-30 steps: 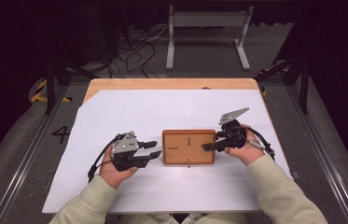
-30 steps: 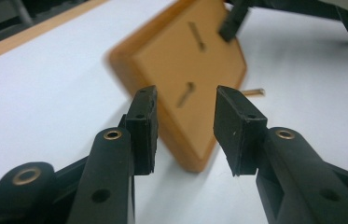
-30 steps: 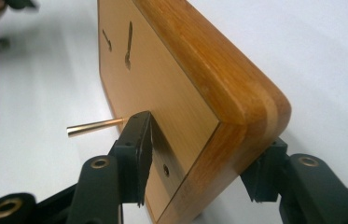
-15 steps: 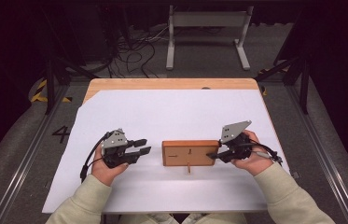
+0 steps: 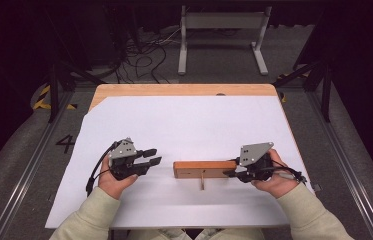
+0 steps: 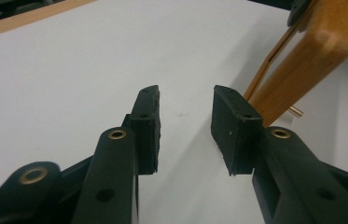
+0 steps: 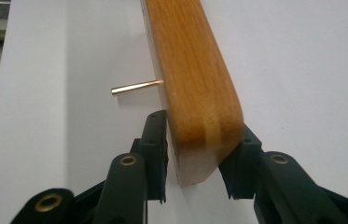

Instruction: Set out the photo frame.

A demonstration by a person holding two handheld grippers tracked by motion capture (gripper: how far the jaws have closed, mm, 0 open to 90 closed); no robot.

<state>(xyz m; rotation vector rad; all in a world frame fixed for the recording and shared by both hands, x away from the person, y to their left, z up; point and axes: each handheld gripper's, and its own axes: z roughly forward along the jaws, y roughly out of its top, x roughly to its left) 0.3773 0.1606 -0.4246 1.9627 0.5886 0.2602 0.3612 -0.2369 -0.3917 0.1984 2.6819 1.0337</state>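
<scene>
High view: the wooden board (image 5: 205, 169), which lay flat on the counter (image 5: 184, 125) a second ago, now stands on its long edge, a brass pin (image 5: 202, 181) poking toward the person. The right gripper (image 5: 234, 173) holds its right end; the left gripper (image 5: 152, 156) has backed off and hovers apart from the board.

Left gripper view: its jaws stand moderately apart with nothing between them, the board tilted beyond.

Right gripper view: the jaws have just been closing and now clamp the board's end. The tipping-up seems done.
</scene>
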